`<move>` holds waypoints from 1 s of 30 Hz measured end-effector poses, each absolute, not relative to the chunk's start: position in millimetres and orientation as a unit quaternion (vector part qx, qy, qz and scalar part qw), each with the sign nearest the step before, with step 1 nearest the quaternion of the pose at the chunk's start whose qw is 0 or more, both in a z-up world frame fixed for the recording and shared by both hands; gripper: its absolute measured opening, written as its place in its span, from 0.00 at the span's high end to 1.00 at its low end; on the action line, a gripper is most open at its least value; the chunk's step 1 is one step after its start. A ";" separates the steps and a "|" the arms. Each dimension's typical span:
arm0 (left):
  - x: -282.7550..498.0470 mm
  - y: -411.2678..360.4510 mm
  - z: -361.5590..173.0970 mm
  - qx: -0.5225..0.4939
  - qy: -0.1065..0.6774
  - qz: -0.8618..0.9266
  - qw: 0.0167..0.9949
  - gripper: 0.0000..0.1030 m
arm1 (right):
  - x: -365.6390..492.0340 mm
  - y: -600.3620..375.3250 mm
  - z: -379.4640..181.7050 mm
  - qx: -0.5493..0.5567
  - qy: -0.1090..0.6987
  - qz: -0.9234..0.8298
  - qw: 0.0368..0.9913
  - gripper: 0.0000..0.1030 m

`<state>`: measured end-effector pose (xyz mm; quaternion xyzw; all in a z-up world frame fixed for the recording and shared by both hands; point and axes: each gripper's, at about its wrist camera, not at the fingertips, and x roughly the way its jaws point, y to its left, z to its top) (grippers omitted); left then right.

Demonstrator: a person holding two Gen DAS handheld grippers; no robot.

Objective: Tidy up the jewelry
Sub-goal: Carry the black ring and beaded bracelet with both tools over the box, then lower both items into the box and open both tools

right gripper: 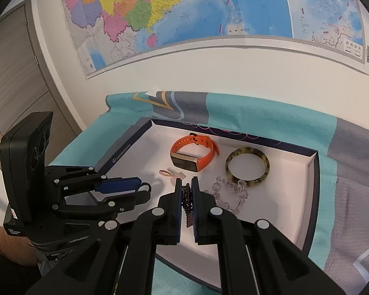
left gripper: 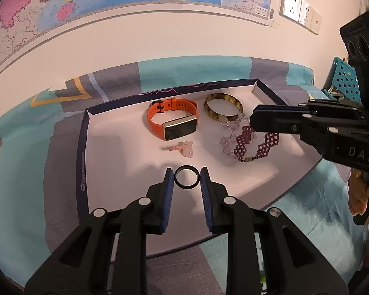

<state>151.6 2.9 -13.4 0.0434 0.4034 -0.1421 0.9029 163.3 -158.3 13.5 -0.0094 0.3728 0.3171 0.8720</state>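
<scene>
A shallow box lid (left gripper: 86,132) with a white floor holds the jewelry. My left gripper (left gripper: 186,175) is shut on a black ring (left gripper: 186,180), held between the blue pads just above the floor. My right gripper (right gripper: 187,186) is shut on a purple beaded bracelet (right gripper: 187,201); in the left wrist view the bracelet (left gripper: 255,145) hangs under that gripper (left gripper: 253,120). An orange smartwatch (left gripper: 174,120), a tortoiseshell bangle (left gripper: 222,107), a clear crystal bracelet (left gripper: 230,137) and a pink charm (left gripper: 182,148) lie in the lid.
The lid sits on a teal and grey cloth (left gripper: 24,172) against a white wall with a map (right gripper: 184,12). A teal perforated box (left gripper: 344,81) stands at the right. A person's hand (left gripper: 364,191) holds the right gripper.
</scene>
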 end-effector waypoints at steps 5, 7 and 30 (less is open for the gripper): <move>160.9 -0.2 -18.3 0.044 0.412 -0.141 0.899 0.78 | 170.7 -160.8 9.5 -0.004 0.379 0.314 0.871 0.94; 164.4 -1.3 -21.6 0.044 0.418 -0.137 0.897 0.78 | 174.9 -163.3 6.7 0.002 0.382 0.310 0.871 0.94; 179.6 -8.8 -34.7 0.048 0.432 -0.140 0.890 0.74 | 204.1 -183.1 -15.3 0.025 0.405 0.255 0.878 0.88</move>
